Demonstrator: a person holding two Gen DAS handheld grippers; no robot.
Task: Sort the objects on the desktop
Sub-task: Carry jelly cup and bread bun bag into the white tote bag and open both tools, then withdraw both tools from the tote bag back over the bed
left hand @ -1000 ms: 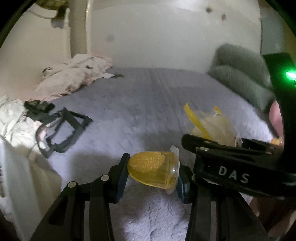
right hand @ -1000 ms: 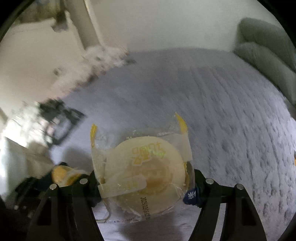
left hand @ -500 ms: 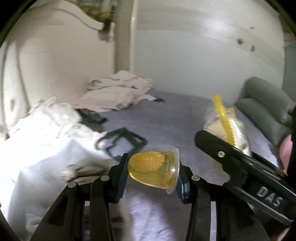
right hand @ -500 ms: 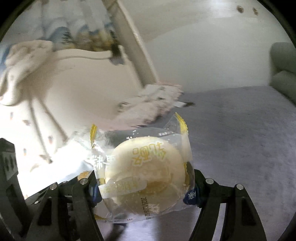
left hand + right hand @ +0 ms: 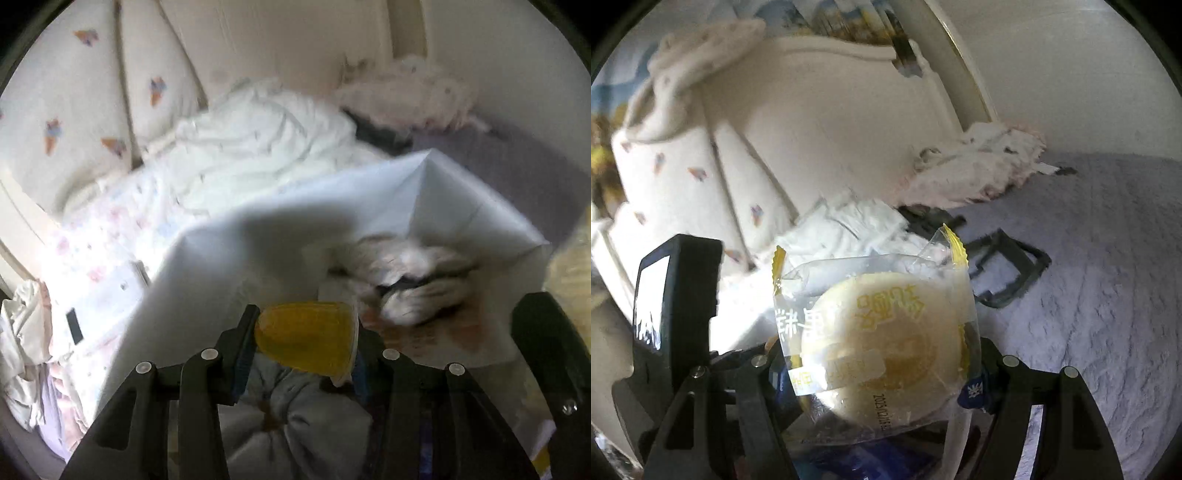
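Note:
My left gripper (image 5: pixel 303 341) is shut on a small yellow jelly cup (image 5: pixel 306 338), held sideways above an open white box (image 5: pixel 424 192) with soft items inside. My right gripper (image 5: pixel 882 365) is shut on a round pale cake in a clear wrapper (image 5: pixel 879 343) with yellow crimped ends. The black body of the left gripper (image 5: pixel 676 295) shows at the left of the right wrist view. In the left wrist view a black part of the right gripper (image 5: pixel 546 354) stands at the right edge.
A grey-purple blanket (image 5: pixel 1108 277) covers the bed. White bedding (image 5: pixel 236 147) and patterned pillows (image 5: pixel 683 177) pile by the cream headboard (image 5: pixel 831 103). A dark strap frame (image 5: pixel 1004 273) lies on the blanket. A fluffy garment (image 5: pixel 979 166) sits by the wall.
Both grippers have swung left from over the blanket toward the headboard side, still gripping the jelly cup and the wrapped cake. The left view now tips down over the white box.

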